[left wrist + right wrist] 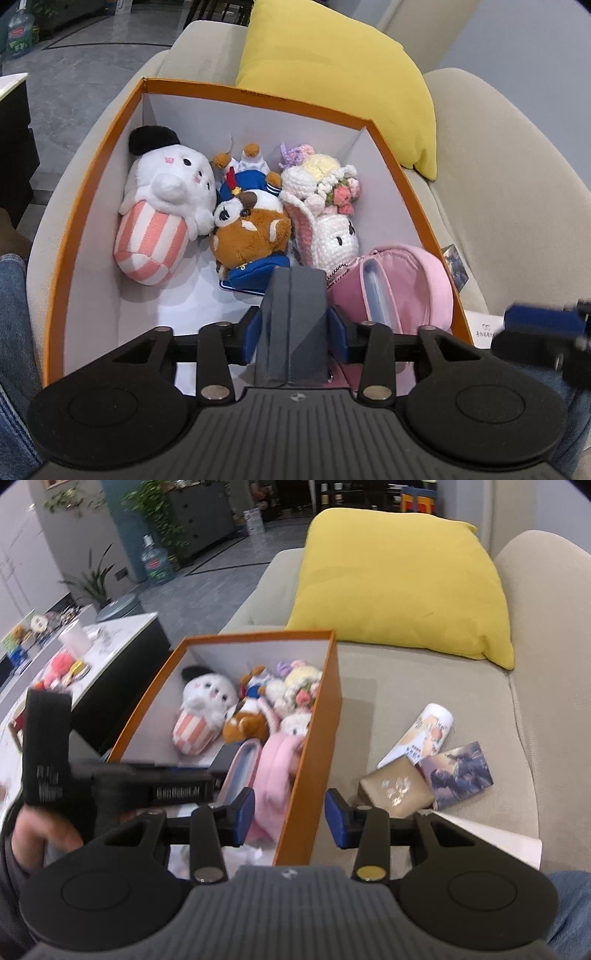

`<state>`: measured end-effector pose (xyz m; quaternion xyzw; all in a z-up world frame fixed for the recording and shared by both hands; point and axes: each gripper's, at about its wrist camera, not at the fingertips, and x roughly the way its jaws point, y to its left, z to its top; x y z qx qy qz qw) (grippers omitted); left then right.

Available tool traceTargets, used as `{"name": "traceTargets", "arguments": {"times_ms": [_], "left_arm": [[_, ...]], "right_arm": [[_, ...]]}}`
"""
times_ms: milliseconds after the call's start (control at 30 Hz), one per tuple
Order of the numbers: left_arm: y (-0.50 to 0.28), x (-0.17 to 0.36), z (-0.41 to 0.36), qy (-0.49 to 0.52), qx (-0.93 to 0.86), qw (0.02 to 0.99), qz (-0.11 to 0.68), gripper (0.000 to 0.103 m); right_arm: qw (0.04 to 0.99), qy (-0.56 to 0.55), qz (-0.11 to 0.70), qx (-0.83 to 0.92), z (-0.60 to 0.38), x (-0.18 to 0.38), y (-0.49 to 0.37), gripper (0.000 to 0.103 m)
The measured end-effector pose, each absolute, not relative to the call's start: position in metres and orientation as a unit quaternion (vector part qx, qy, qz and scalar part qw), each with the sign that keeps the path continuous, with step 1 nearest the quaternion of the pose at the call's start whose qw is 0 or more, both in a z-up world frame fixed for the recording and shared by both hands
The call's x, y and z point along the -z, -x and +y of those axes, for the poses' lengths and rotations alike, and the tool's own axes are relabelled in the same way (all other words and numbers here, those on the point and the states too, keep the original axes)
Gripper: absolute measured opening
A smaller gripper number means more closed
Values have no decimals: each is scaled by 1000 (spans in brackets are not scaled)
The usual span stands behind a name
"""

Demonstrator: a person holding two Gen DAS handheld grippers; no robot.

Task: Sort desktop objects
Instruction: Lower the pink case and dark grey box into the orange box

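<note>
Denim (14, 332) is being glimpsed at the nearest edges of both views. Just beyond it, the left hand-held gripper (293, 332) is being held over the near end of an orange box (399, 173). A grey block (291, 314) is being flanked closely by its blue pads (251, 332). Whether the pads are actually pressing on the block cannot be told. In the right wrist view this tool is being gripped by a person's hand (44, 834) at the near left.

The right hand-held gripper (290, 818) is being carried with its jaws spread and nothing pinched. It is being held above the box's near right wall, with the orange side and a pink pouch (275, 775) lying below and beyond the gap.

The box is being supported by a beige sofa (424, 686), and the sorted toys are being kept inside it. The pink pouch is being kept in the near right corner. Beyond it a crocheted white bunny (332, 236) with flowers is being pressed against the right wall. A brown plush in a blue sailor outfit (251, 229) is being kept in the middle. A white plush in a pink striped cup (162, 214) is being kept at the left, touching the brown one.

Right of the box, on the sofa seat, a tan packet (395, 786), a blue printed carton (458, 771) and a white tube (424, 734) are being left in a loose cluster. A white sheet (491, 838) is being left nearer.

Farther back, a yellow cushion (399, 587) is being propped against the sofa back. At the far left, a cluttered white-topped desk (110, 635) and a water bottle (153, 563) are being shown.
</note>
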<state>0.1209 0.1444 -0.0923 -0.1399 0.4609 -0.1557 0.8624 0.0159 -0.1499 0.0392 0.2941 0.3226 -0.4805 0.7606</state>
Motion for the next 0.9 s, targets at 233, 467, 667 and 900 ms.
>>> {"name": "traceTargets", "arguments": {"times_ms": [233,467,667,900], "left_arm": [[-117,89,162,187,177,845,469,51],[-115,91,171,211,185,833,477,38],[-117,101,172,231,187,825,481,34],[-125,107,176,265,186,816,479,33]], "right_arm": [[792,-272,334,433,-129,-41,-35,32],[777,-268,407,399,-141,-9,-77,16],[748,-285,452,393,-161,23,-99,13],[733,-282,467,407,-178,40,-113,6]]}}
